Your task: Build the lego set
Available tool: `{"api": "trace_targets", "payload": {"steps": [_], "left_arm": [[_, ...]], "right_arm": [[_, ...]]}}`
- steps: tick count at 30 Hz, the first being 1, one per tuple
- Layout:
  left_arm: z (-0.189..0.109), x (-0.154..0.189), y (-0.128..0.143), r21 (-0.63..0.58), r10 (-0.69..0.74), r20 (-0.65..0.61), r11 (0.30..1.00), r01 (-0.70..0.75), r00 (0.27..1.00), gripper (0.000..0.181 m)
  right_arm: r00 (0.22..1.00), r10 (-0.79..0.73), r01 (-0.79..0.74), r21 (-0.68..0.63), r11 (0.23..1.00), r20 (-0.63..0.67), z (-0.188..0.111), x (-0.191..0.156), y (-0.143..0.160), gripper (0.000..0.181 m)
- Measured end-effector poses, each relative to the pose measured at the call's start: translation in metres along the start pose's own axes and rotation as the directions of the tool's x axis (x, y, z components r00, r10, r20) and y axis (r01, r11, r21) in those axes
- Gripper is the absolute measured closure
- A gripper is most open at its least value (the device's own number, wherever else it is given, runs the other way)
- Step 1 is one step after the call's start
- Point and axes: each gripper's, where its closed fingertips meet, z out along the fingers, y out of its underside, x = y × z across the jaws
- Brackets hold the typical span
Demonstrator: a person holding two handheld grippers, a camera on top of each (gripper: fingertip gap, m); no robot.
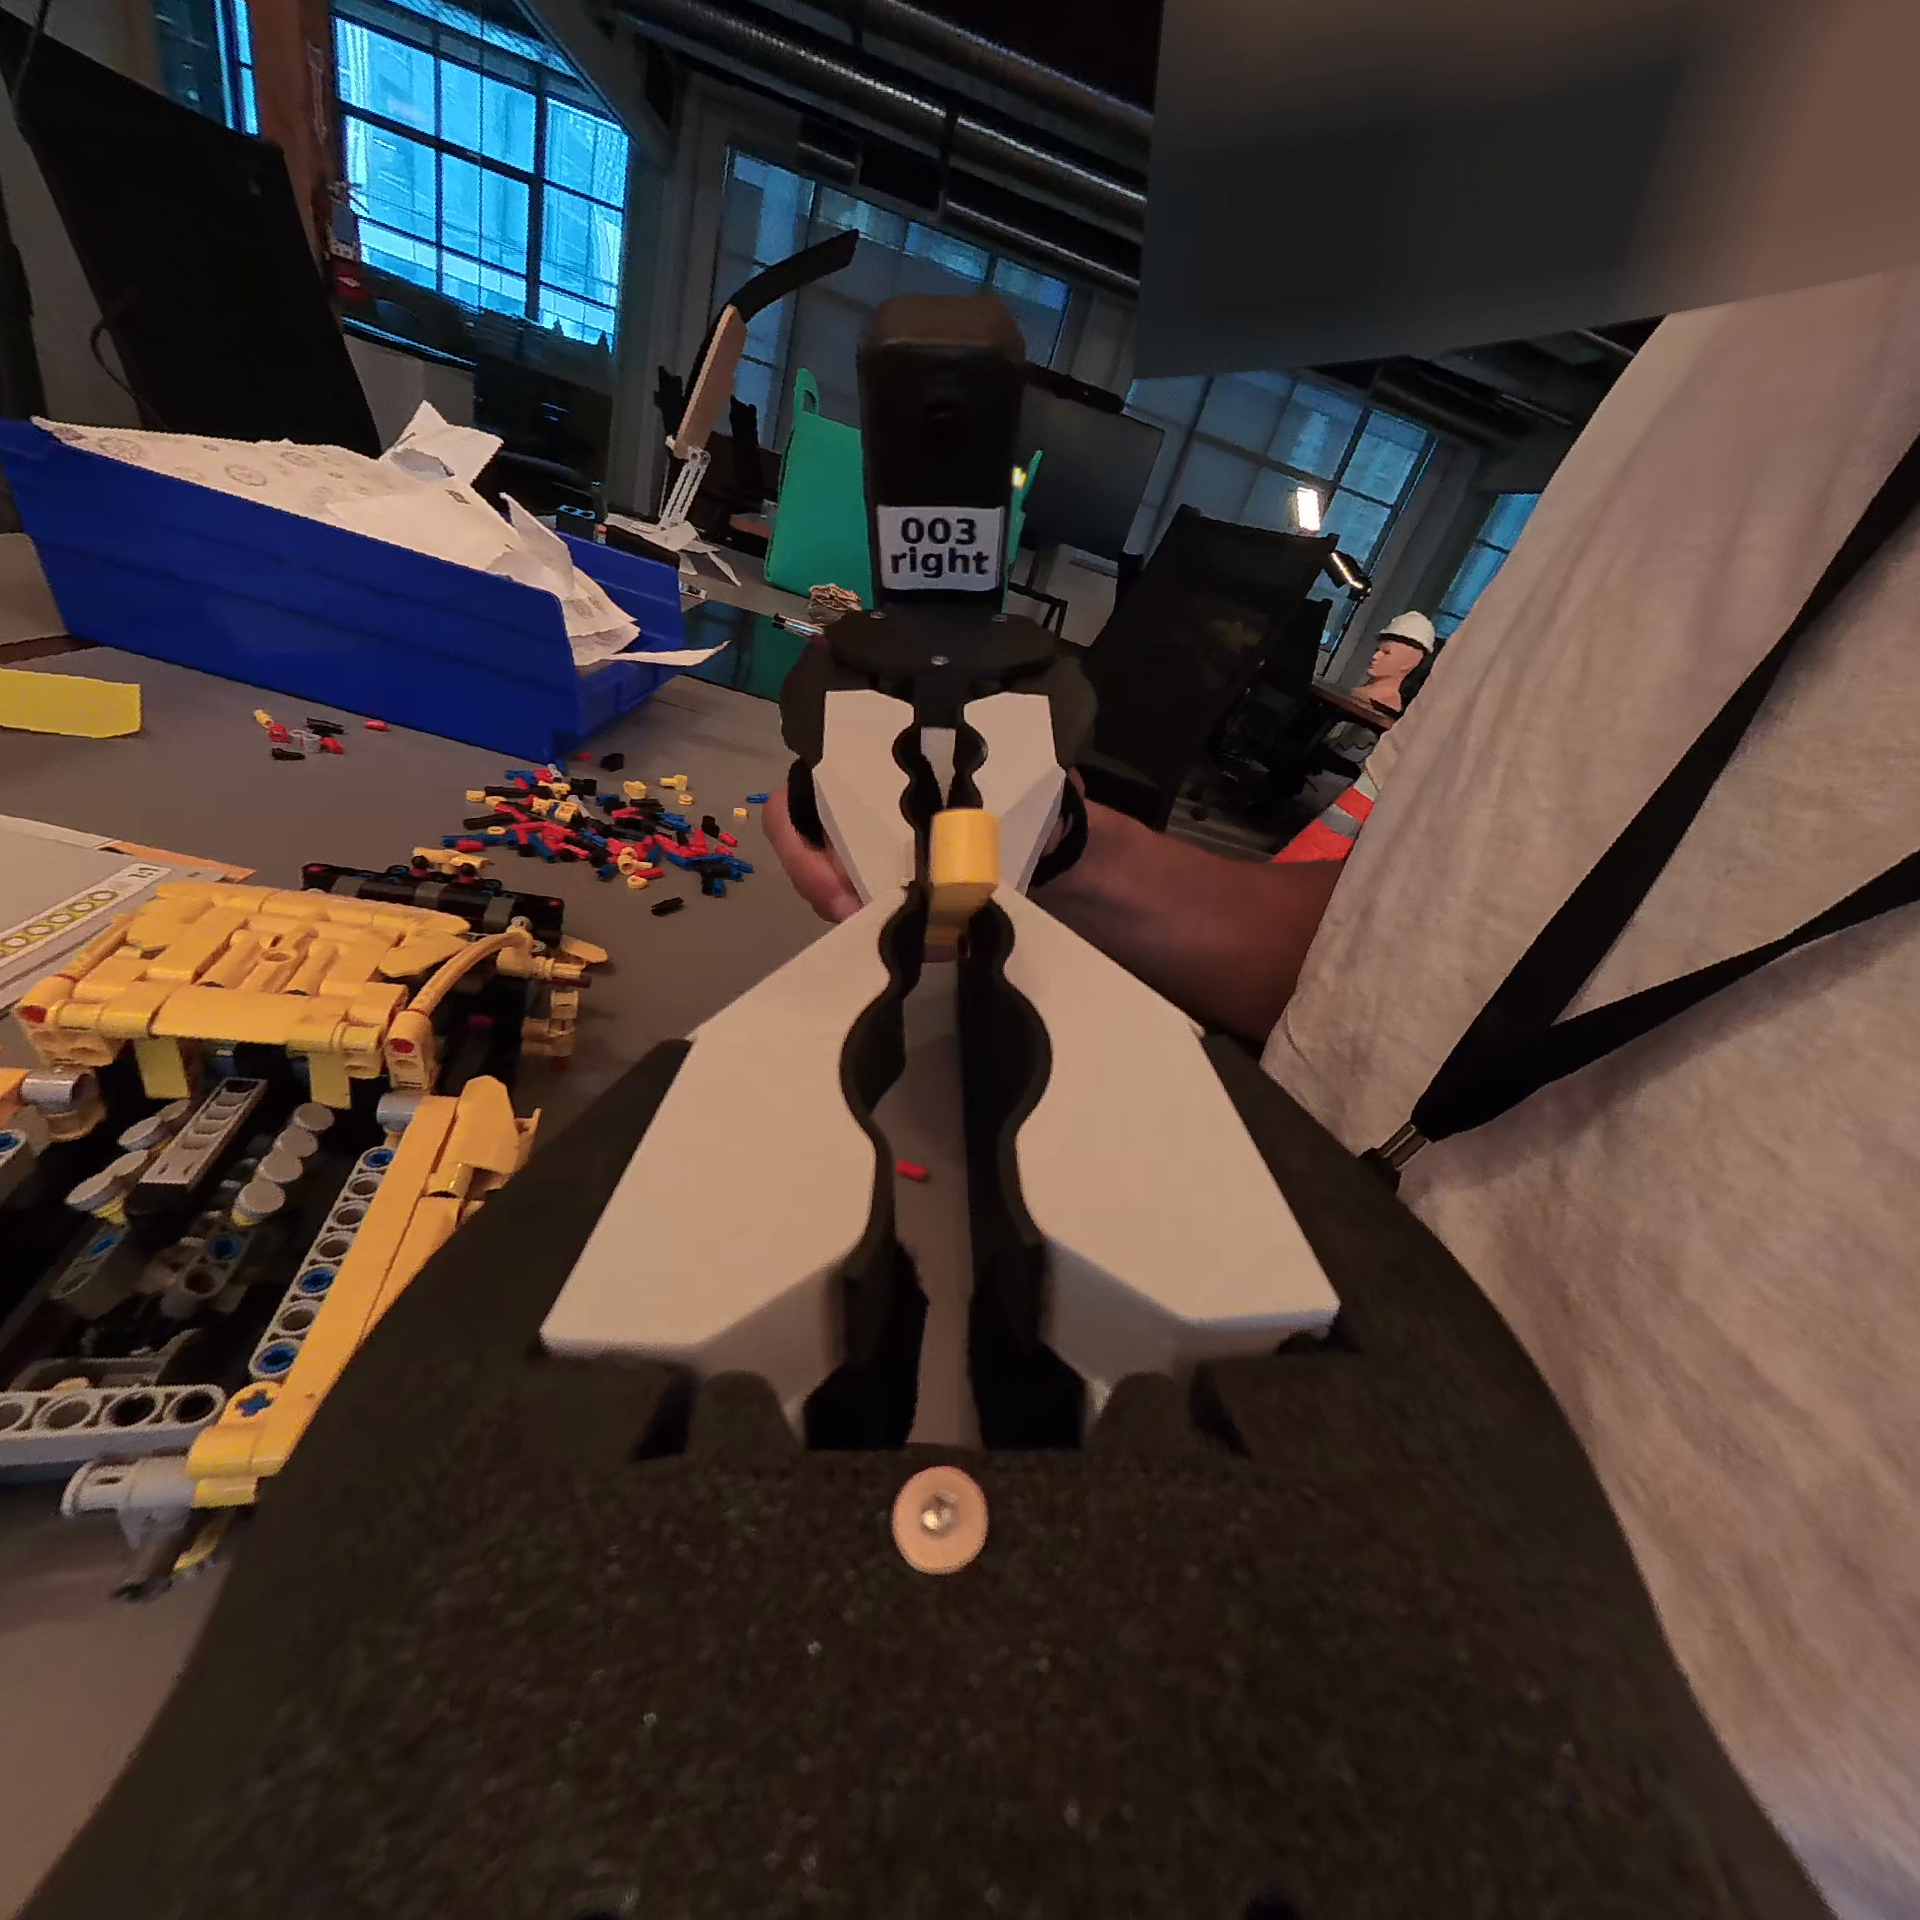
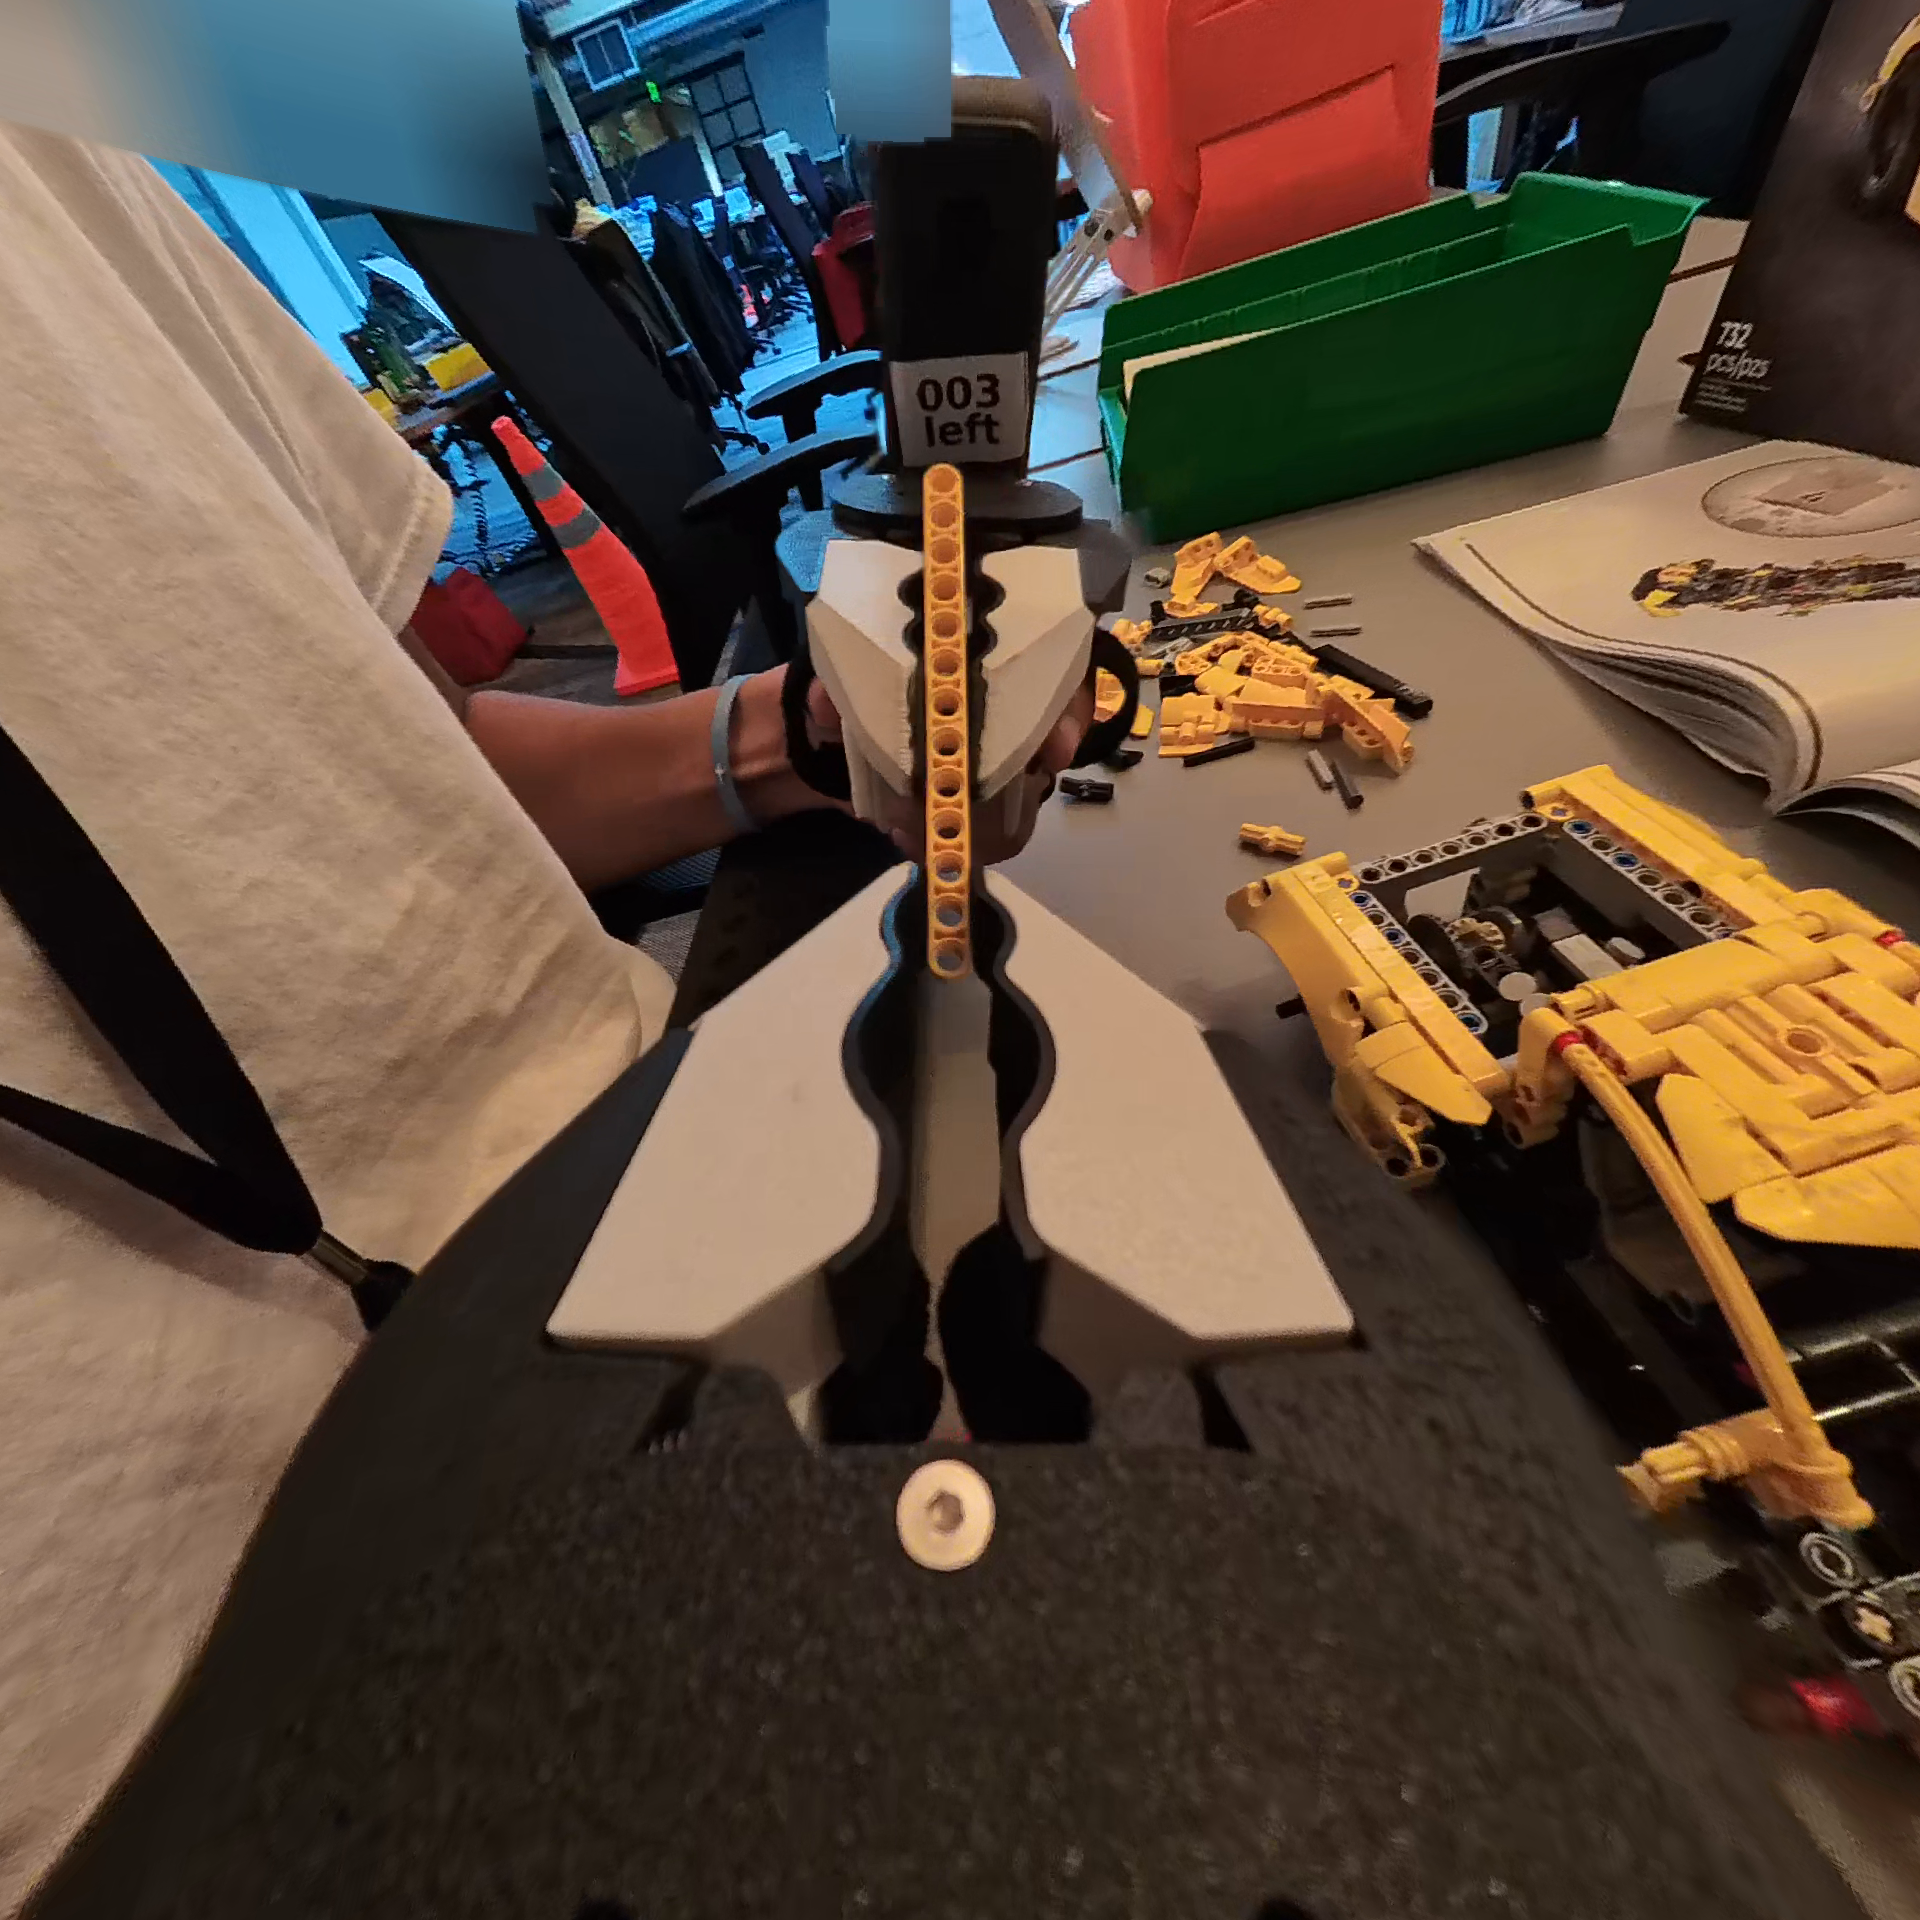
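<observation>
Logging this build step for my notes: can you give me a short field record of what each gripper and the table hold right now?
right gripper: shut on lower end of yellow beam
left gripper: fingers nearly together, tips at the beam; grip unclear
beam pose: raised above the table, between the facing grippers
model: partly built, yellow, on the table
loose parts: small pins; yellow pieces
booklet: open, behind the model
bins: blue bin with paper; green bin
</observation>
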Motion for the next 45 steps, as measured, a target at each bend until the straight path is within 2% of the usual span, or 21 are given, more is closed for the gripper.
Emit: {"api": "trace_targets", "payload": {"steps": [18,24,28,31,33,35,38,40,42,44,45], "left_arm": [[0.003,0.003,0.006,-0.037,0.012,-0.006,0.999,-0.012,1.000,0.173],[0.003,0.003,0.009,-0.068,0.092,0.021,0.994,-0.090,0.996,0.174],[0.002,0.001,0.006,-0.061,0.083,0.032,0.995,-0.081,0.996,0.174],[-0.006,-0.015,0.003,-0.043,0.024,0.095,0.999,-0.020,0.995,0.174],[-0.016,-0.031,-0.001,-0.003,-0.033,0.159,0.999,0.034,0.987,0.174],[-0.028,-0.046,-0.007,0.047,-0.075,0.213,0.997,0.066,0.974,0.174],[-0.040,-0.062,-0.009,0.072,-0.083,0.282,0.995,0.066,0.956,0.174],[-0.043,-0.069,-0.007,0.056,-0.070,0.318,0.997,0.055,0.946,0.174],[-0.043,-0.073,-0.004,0.037,-0.065,0.328,0.998,0.056,0.942,0.174],[-0.043,-0.075,0.001,0.013,-0.065,0.335,0.998,0.064,0.940,0.174],[-0.043,-0.075,0.003,0.002,-0.061,0.337,0.998,0.064,0.939,0.174]], "right_arm": [[0.999,0.028,-0.027,-0.027,0.999,0.036,-0.002,-0.003,0.004,0.175],[0.998,0.039,-0.038,-0.024,0.999,0.040,-0.003,-0.003,0.005,0.176],[0.999,0.023,-0.024,0.010,1.000,0.022,-0.005,-0.002,0.001,0.174],[0.997,0.011,-0.004,0.096,0.995,-0.071,-0.022,0.016,-0.004,0.171],[0.976,0.034,0.003,0.172,0.985,-0.215,-0.042,0.045,-0.006,0.165],[0.907,0.059,0.020,0.182,0.983,-0.417,-0.063,0.082,0.002,0.160],[0.749,0.030,0.059,0.112,0.992,-0.662,-0.094,0.124,0.013,0.160],[0.712,0.035,0.050,0.100,0.994,-0.702,-0.101,0.135,0.017,0.160],[0.724,0.042,0.017,0.079,0.997,-0.688,-0.101,0.137,0.023,0.158],[0.799,0.018,-0.013,0.012,1.000,-0.601,-0.095,0.121,0.030,0.163],[0.854,-0.019,-0.029,-0.086,0.996,-0.520,-0.090,0.106,0.042,0.161]]}}
